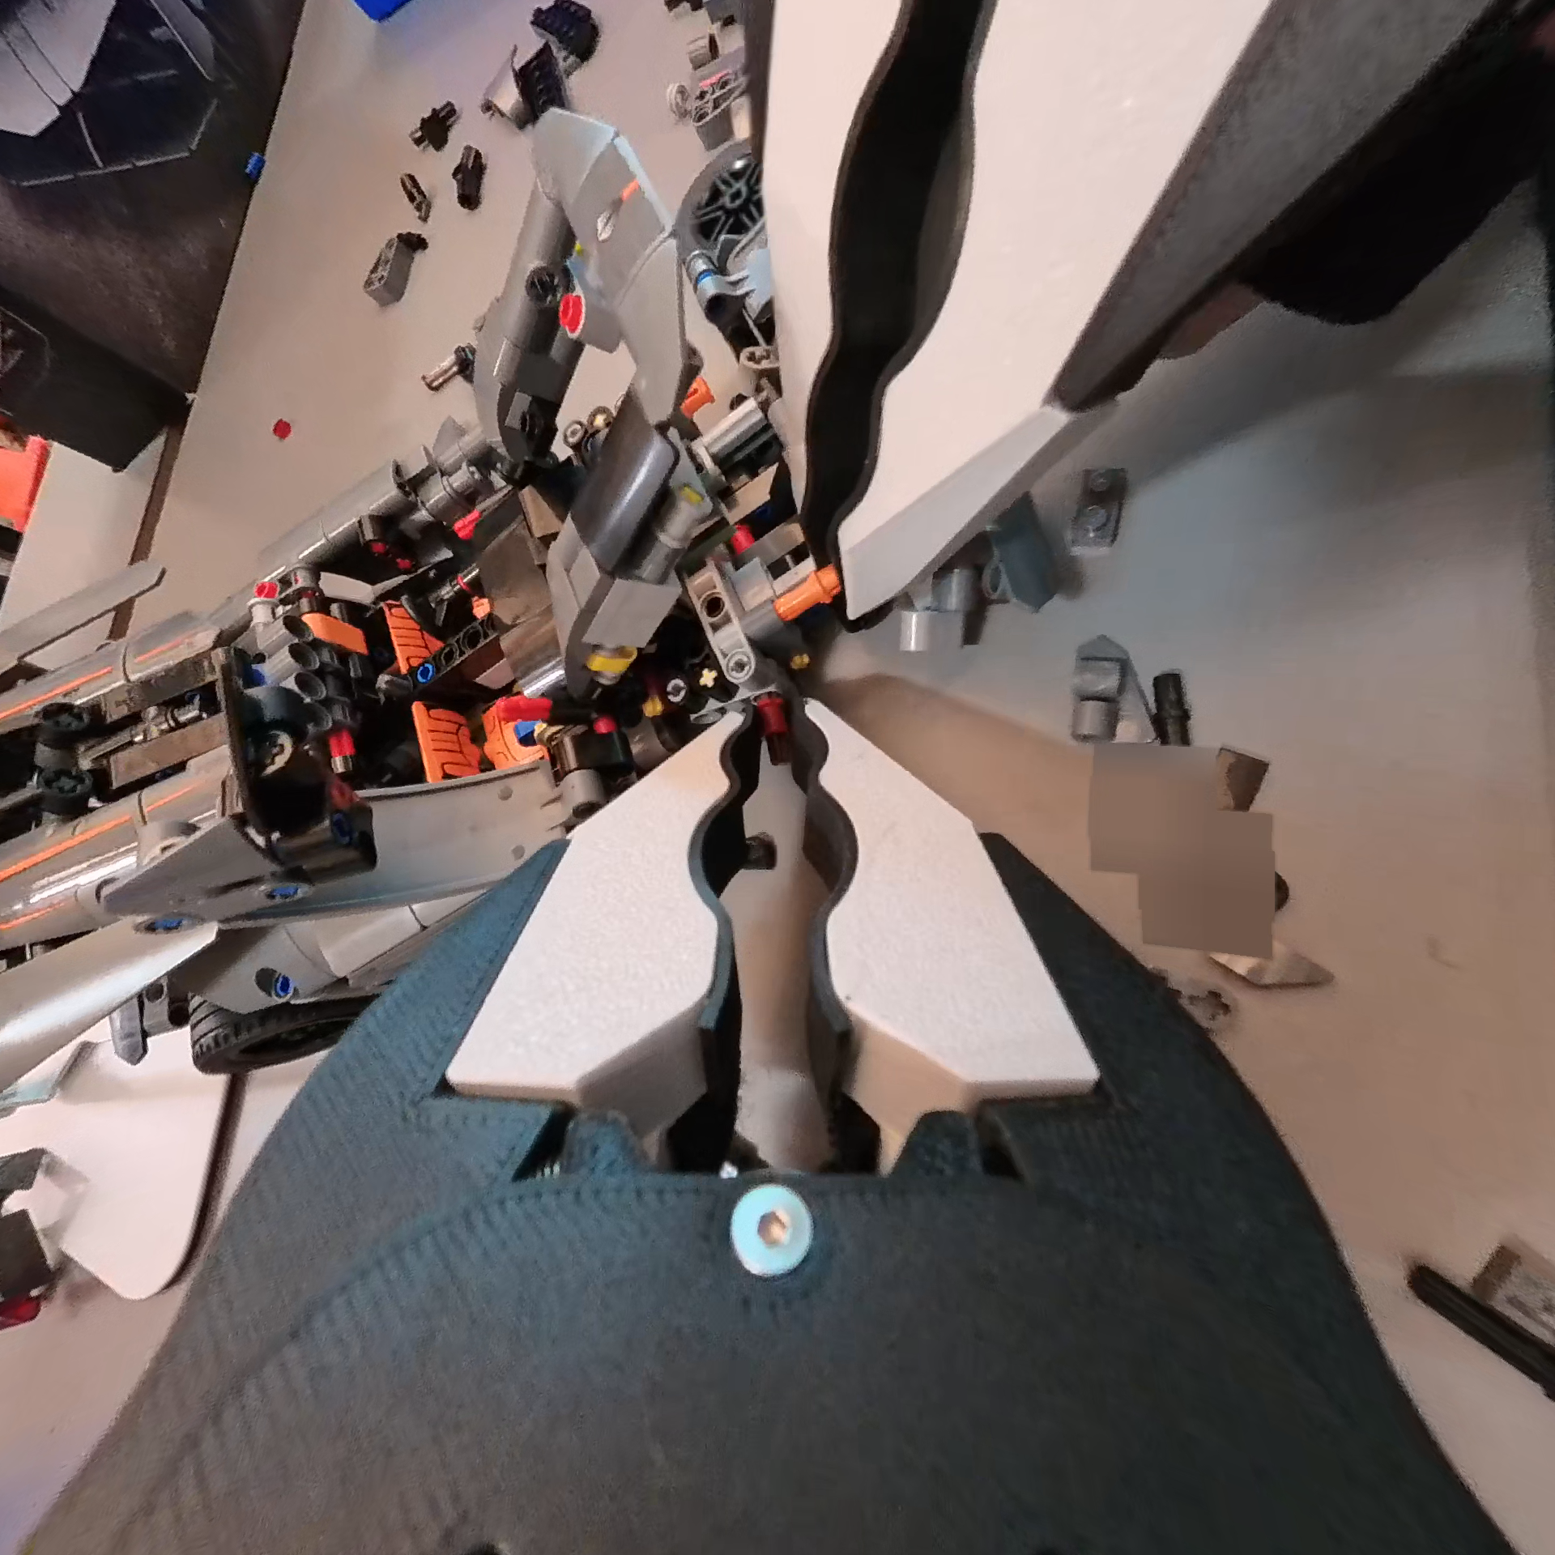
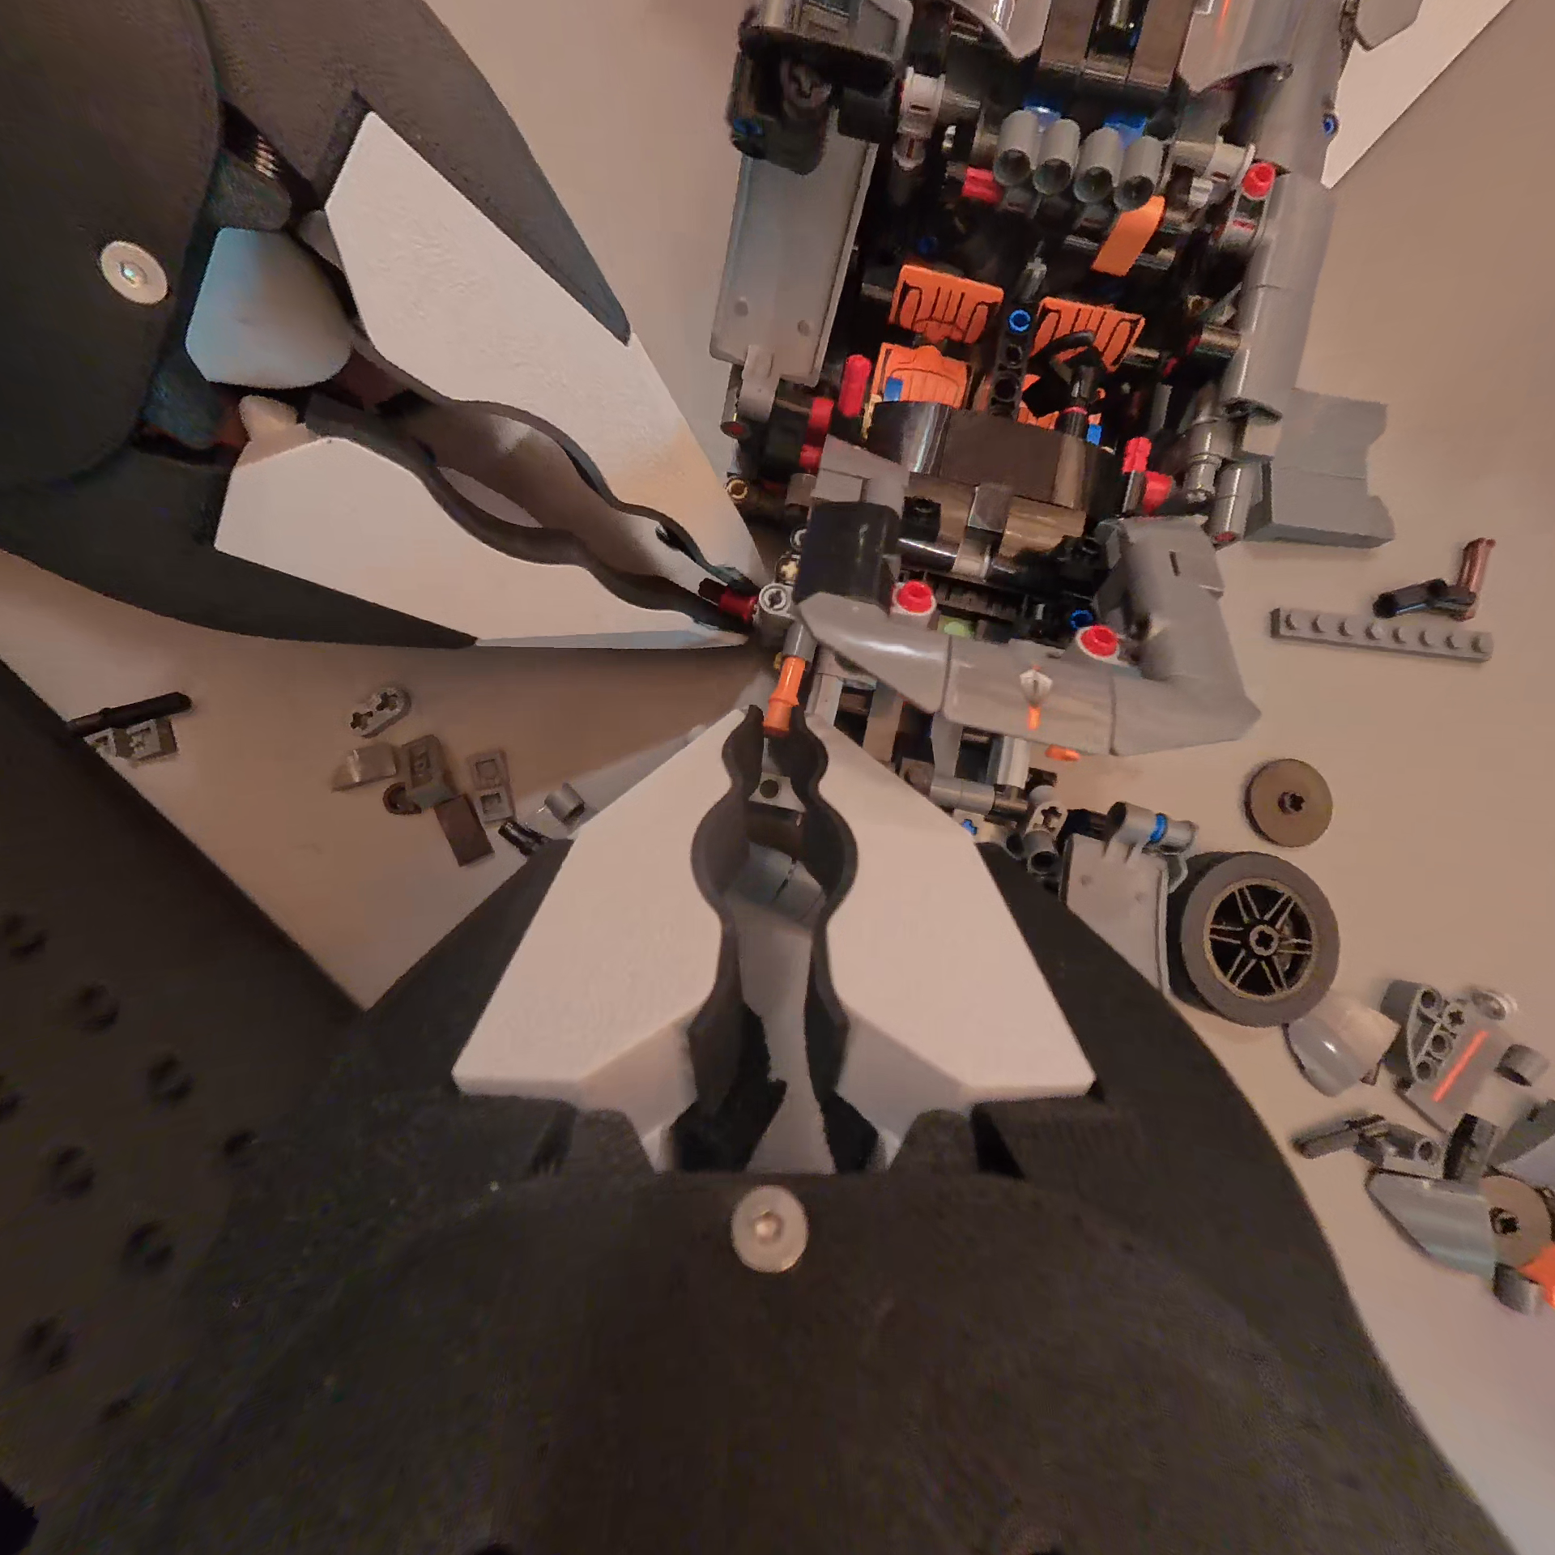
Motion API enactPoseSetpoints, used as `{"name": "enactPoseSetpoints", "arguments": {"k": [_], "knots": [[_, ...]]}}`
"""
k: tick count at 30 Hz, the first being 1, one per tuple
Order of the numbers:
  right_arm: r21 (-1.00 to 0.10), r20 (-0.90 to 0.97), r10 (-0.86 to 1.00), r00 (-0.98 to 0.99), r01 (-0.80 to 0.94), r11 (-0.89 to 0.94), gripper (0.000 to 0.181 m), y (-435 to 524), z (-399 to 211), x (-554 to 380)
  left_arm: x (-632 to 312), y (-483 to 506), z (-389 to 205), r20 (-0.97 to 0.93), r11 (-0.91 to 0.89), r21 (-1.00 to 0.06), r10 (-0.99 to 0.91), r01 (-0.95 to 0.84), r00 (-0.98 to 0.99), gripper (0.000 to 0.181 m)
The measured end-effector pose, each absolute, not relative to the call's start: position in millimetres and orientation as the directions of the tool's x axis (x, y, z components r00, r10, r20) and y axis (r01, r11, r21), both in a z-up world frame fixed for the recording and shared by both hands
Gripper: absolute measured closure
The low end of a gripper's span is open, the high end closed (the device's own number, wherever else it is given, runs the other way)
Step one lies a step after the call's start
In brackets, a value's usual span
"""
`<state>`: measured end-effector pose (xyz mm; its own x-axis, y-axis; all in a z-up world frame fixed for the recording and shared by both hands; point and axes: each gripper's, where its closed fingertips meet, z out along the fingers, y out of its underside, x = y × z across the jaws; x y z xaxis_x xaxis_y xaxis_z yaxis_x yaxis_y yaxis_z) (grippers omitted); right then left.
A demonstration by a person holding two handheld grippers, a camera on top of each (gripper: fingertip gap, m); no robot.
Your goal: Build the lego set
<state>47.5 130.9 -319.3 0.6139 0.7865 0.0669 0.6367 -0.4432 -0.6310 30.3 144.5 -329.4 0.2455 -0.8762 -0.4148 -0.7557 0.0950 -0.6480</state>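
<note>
A grey Lego car model (image 1: 404, 808) with orange seats lies on the white table; it also shows in the right wrist view (image 2: 1010, 471). My left gripper (image 1: 774, 717) is shut on a small red pin (image 1: 772, 725) at the model's near corner. It enters the right wrist view from the left (image 2: 745, 610), with the red pin (image 2: 730, 599) in its tips. My right gripper (image 2: 778, 734) is shut on the end of an orange pin (image 2: 788, 694) that sticks out of a grey connector on the model. It comes in from the upper right of the left wrist view (image 1: 835, 602), right next to my left gripper's tips.
A loose wheel (image 2: 1258, 938), a grey disc (image 2: 1287, 801), a long grey plate (image 2: 1380, 633) and a pile of grey parts (image 2: 1447, 1094) lie right of the model. Small grey pieces (image 2: 437, 787) lie left. Black pins (image 1: 437, 168) and a red stud (image 1: 282, 429) lie beyond it. The right tips stand about 12 cm off the loose wheel (image 2: 1258, 938). It turns up in the left wrist view (image 1: 742, 200) as well.
</note>
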Motion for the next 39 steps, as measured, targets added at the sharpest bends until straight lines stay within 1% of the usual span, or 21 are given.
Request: {"name": "enactPoseSetpoints", "arguments": {"k": [3, 5, 7, 11, 14, 19, 21, 25, 30, 35, 39], "knots": [[-0.624, 0.071, 0.803, 0.591, 0.655, -0.427, 0.177, 128.5, -319.2, 49.0, 30.8, 144.7, -328.8, -0.428, 0.106, -0.645, -0.871, -0.757, 0.242, 0.177], [-0.614, 0.105, 0.831, 0.546, 0.693, -0.378, 0.176, 126.2, -318.7, 51.9, 32.8, 142.5, -328.5, -0.440, 0.128, -0.641, -0.869, -0.757, 0.226, 0.177], [-0.607, 0.131, 0.857, 0.499, 0.724, -0.328, 0.168, 124.2, -318.4, 52.4, 33.4, 142.4, -328.7, -0.448, 0.137, -0.640, -0.866, -0.756, 0.222, 0.177], [-0.592, 0.160, 0.892, 0.422, 0.764, -0.255, 0.165, 118.4, -317.1, 54.7, 33.8, 142.0, -328.4, -0.430, 0.129, -0.653, -0.874, -0.746, 0.225, 0.177], [-0.586, 0.193, 0.907, 0.373, 0.786, -0.198, 0.166, 116.4, -316.0, 55.9, 34.3, 140.8, -328.2, -0.447, 0.146, -0.644, -0.868, -0.751, 0.215, 0.177], [-0.600, 0.231, 0.915, 0.330, 0.789, -0.132, 0.173, 117.3, -309.1, 55.8, 34.6, 139.7, -325.9, -0.484, 0.184, -0.629, -0.853, -0.756, 0.195, 0.176], [-0.599, 0.240, 0.919, 0.314, 0.792, -0.114, 0.172, 117.2, -307.7, 54.7, 34.3, 140.8, -322.5, -0.508, 0.207, -0.626, -0.840, -0.752, 0.191, 0.169], [-0.601, 0.263, 0.917, 0.300, 0.795, -0.088, 0.174, 120.3, -304.8, 54.2, 36.0, 140.3, -313.8, -0.512, 0.218, -0.649, -0.833, -0.729, 0.207, 0.162], [-0.565, 0.284, 0.919, 0.273, 0.822, -0.070, 0.179, 121.3, -310.6, 59.4, 38.5, 138.6, -314.7, -0.535, 0.234, -0.630, -0.822, -0.740, 0.196, 0.165], [-0.573, 0.282, 0.924, 0.259, 0.818, -0.054, 0.181, 120.5, -310.4, 59.4, 39.3, 139.5, -313.4, -0.489, 0.183, -0.657, -0.842, -0.731, 0.229, 0.170], [-0.581, 0.283, 0.925, 0.255, 0.813, -0.046, 0.181, 120.8, -310.6, 58.4, 39.3, 140.2, -313.6, -0.496, 0.178, -0.649, -0.836, -0.740, 0.234, 0.170]]}}
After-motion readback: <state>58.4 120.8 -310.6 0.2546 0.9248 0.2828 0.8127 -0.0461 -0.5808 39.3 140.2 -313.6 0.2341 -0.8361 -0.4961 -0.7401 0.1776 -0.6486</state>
